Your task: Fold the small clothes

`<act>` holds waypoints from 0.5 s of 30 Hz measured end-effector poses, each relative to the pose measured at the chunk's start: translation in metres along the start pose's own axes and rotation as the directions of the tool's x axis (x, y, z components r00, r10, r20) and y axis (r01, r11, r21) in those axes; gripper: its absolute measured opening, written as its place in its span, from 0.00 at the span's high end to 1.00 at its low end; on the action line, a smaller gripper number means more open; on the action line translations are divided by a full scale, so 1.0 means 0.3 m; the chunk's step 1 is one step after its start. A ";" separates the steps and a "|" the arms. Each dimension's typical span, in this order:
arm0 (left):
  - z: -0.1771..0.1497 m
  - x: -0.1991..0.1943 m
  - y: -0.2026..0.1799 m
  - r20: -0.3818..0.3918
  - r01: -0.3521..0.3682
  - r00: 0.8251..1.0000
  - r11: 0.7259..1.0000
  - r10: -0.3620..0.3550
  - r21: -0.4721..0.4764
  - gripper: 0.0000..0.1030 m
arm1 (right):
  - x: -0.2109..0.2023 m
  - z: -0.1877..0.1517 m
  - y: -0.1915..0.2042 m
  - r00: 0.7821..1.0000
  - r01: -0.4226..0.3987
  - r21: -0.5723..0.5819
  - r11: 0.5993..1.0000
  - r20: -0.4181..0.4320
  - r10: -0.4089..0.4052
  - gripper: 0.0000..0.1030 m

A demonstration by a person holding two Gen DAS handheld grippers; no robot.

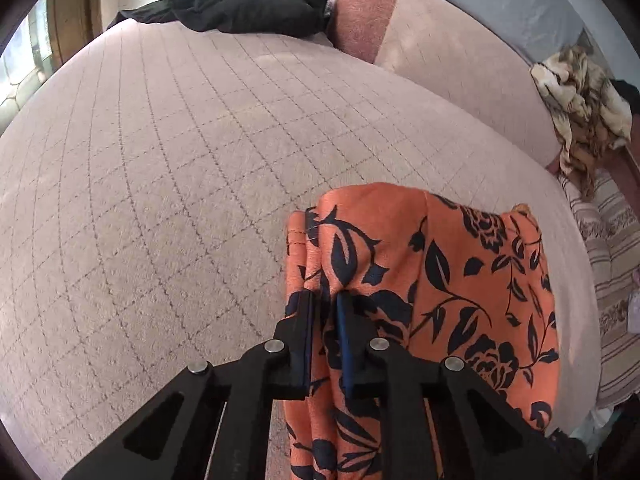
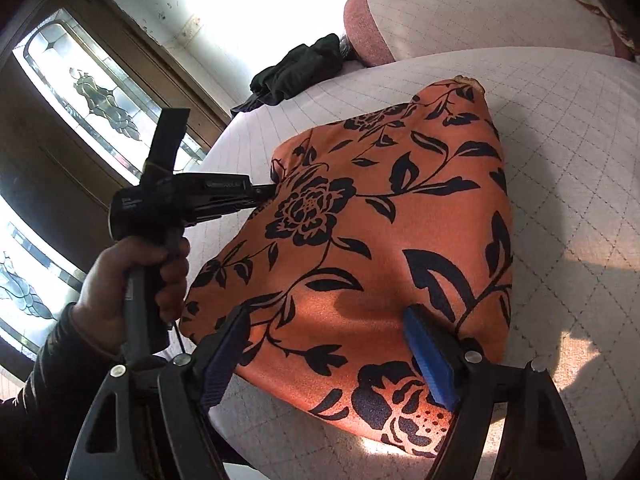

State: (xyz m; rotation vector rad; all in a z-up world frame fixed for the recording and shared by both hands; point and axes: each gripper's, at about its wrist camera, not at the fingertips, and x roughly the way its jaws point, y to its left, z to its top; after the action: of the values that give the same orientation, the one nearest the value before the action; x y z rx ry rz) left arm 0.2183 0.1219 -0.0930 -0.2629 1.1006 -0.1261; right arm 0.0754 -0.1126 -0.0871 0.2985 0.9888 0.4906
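Left wrist view: orange floral garment (image 1: 420,280) pinched at one edge, mid-fold, on the quilted bed (image 1: 160,180).

From left to right, the left gripper (image 1: 325,320) has its jaws nearly closed on a bunched fold of the cloth; the right gripper (image 2: 324,352) straddles the near hem with jaws wide apart, gripping nothing. The next move probably calls for the right jaws to close before lifting. The garment's underside and far corner stay hidden.
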 end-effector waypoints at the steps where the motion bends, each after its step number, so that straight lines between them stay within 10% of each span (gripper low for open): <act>1: -0.011 -0.039 -0.004 0.039 -0.024 0.999 1.000 0.024 0.000 0.83 | -0.003 0.000 -0.003 1.000 -0.005 0.003 1.000 0.001 0.005 0.21; 5: -0.095 -0.180 -0.039 0.133 -0.119 0.985 0.991 0.110 0.062 0.39 | -0.005 -0.010 0.001 1.000 0.002 0.007 1.000 0.016 -0.003 0.20; 15: -0.241 -0.374 -0.135 0.239 -0.213 0.956 0.965 0.173 0.154 0.32 | -0.107 -0.031 0.075 0.990 0.106 0.021 0.994 0.094 -0.108 0.20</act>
State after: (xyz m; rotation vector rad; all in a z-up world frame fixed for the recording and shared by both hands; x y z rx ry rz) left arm 0.1046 0.0981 -0.0160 -0.0056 0.8789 -0.0183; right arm 0.0472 -0.1100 -0.0586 0.2786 0.9110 0.3678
